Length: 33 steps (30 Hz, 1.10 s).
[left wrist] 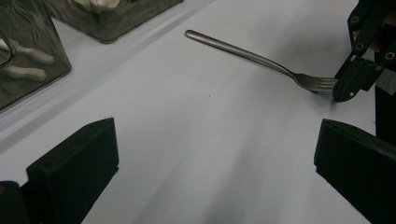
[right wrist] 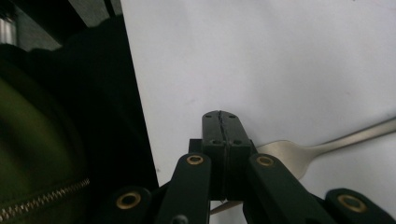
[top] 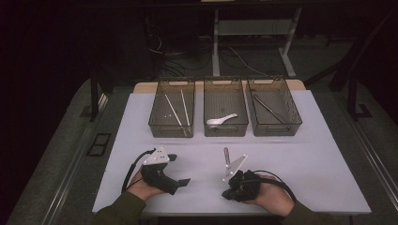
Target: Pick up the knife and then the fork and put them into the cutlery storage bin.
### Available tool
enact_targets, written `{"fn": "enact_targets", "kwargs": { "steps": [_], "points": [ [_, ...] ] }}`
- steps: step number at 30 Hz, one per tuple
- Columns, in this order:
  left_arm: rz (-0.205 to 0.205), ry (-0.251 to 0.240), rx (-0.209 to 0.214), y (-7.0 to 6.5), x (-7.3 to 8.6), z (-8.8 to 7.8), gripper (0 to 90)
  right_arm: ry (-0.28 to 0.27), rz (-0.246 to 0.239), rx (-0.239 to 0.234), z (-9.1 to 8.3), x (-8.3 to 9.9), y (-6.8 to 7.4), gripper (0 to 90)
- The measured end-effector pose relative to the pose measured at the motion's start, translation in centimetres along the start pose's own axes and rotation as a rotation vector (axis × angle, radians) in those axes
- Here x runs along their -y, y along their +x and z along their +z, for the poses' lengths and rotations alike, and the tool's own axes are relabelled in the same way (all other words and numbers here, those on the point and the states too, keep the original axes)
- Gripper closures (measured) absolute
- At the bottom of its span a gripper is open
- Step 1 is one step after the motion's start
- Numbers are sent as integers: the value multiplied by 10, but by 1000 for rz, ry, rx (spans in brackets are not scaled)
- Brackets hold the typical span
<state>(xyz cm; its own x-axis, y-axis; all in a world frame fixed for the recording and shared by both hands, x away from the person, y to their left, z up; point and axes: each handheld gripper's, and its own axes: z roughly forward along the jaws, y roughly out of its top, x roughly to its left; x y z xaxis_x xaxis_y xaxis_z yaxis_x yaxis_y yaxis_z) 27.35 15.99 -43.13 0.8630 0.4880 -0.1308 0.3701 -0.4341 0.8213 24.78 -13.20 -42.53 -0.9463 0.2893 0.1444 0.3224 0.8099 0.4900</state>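
**Right gripper clenched at fork tines; left gripper released**

Three bins stand in a row across the upper centre of the high view. The left bin [top: 172, 108] holds chopsticks [top: 174, 110], the middle bin [top: 225, 107] a white spoon [top: 221, 121], the right bin [top: 273, 107] a dark utensil [top: 268, 108]. Nothing lies between the bins and the fork.

The fork [left wrist: 261, 59] is plain metal with a slim handle. It lies flat on the white table [top: 319, 159], lower centre of the high view, below the middle bin.

The right gripper [right wrist: 226, 122] has its jaws pressed together, over the tines; whether they pinch the fork cannot be told. The left gripper [top: 180, 169] rests at lower left, jaws wide apart, holding nothing.
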Motion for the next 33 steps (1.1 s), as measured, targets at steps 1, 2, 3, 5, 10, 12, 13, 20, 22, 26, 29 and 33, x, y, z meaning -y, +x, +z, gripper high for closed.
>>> {"fn": "enact_targets", "kwargs": {
  "steps": [1,2,3,5,10,12,13,20,22,26,29,33],
  "points": [
    [0,1,0,0,0,0,0,6,-3,6,-1,1,0,896],
    [0,0,-1,0,0,0,0,11,1,10,-2,2,0,896],
    [-2,-3,-1,0,0,0,0,21,-3,18,-3,2,0,896],
    [-2,-3,-2,0,0,0,0,30,-3,22,-4,4,-1,896],
    [1,2,-1,0,0,0,0,68,9,60,-9,9,-2,896],
    [-1,0,-1,0,0,0,0,77,11,76,-10,11,-2,896],
    [-2,-1,-1,0,0,0,0,85,10,86,-11,13,-3,896],
    [0,-1,-1,0,0,0,0,116,31,134,-17,21,-10,897],
    [0,-2,-1,0,0,0,0,127,56,147,-19,24,-13,896],
    [-1,-2,-1,0,0,0,0,130,85,175,-26,31,-24,896],
    [1,-1,-2,0,0,0,0,125,116,193,-31,35,-32,897],
    [0,-3,-1,-1,0,0,0,135,158,234,-38,42,-41,897]
  ]
}}
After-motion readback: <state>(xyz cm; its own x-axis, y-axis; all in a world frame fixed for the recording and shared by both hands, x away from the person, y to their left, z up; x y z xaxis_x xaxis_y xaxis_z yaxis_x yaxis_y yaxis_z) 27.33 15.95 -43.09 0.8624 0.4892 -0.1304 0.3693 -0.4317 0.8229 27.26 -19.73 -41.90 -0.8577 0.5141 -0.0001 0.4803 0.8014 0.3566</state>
